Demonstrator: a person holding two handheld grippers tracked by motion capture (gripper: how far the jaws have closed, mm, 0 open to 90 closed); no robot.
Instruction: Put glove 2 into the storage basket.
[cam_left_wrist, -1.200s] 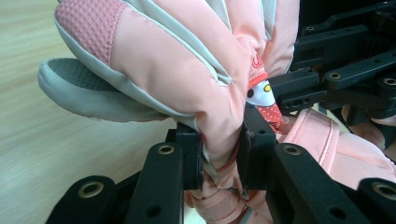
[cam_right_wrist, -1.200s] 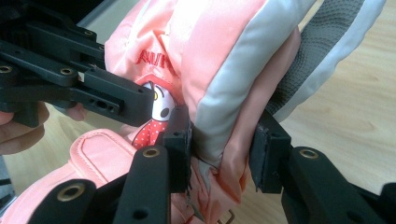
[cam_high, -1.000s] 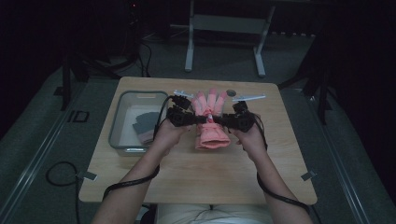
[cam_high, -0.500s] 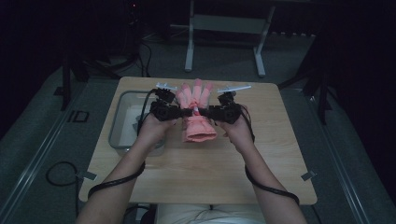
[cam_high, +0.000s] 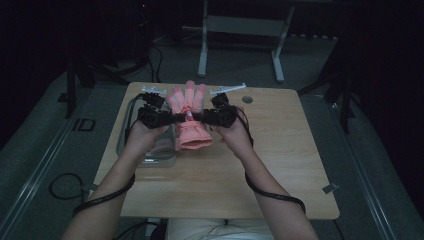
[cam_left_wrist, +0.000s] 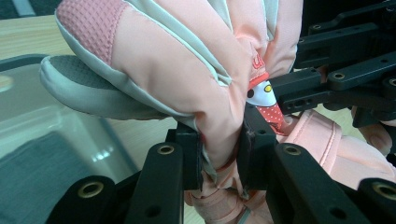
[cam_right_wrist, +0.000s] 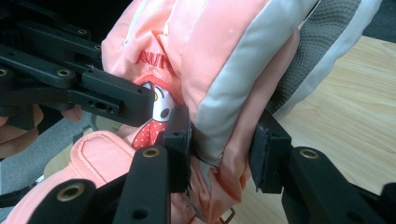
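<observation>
A pink glove (cam_high: 190, 117) is held up between the two hands, near the grey tray (cam_high: 131, 154). It is pinched by the left gripper (cam_high: 172, 118) and the right gripper (cam_high: 196, 117), each clenched on one side. Probably it is being carried; a steady, equal pull will be needed next.

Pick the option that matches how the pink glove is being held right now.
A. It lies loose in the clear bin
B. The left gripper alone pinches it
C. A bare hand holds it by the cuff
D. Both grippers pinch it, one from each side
D: in the high view the left gripper and the right gripper clamp the pink glove from opposite sides, and each gripper view shows glove fabric squeezed between black jaws.
</observation>
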